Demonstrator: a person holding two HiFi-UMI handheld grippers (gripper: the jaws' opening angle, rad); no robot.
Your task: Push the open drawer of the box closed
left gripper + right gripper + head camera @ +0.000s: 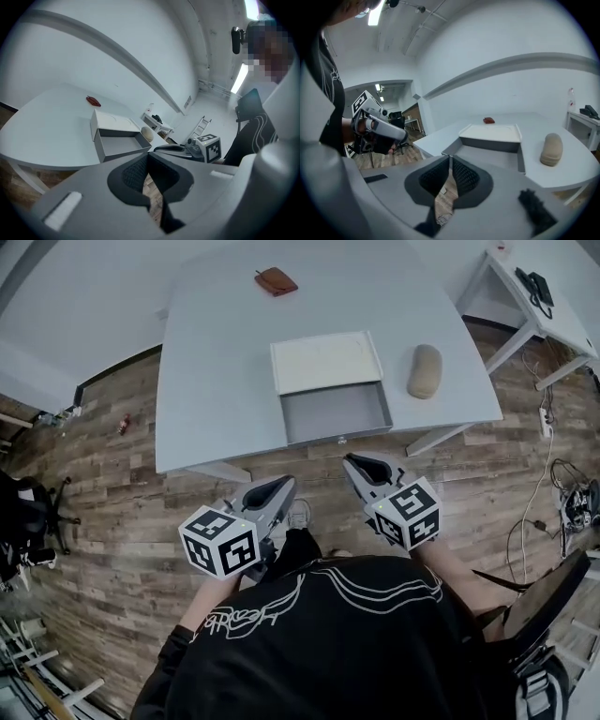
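The left gripper (281, 486), jaws closed and empty, hovers off the bench's (211, 381) near edge. Mid-bench, the white box (325, 360) has its grey drawer (337, 412) pulled open. The right gripper (354, 463), jaws also closed and empty, hovers near the drawer front.

Probably an office, pale desk (216, 381), swivel chair (26, 507)

The right tool (450, 164), jaws closed on nothing, points at a flat white box (490, 132) on the pale grey worktop (574, 171), its grey drawer (487, 158) standing open. A tan oval lump (551, 149) lies beside the box, a small reddish-brown object (489, 120) beyond it.
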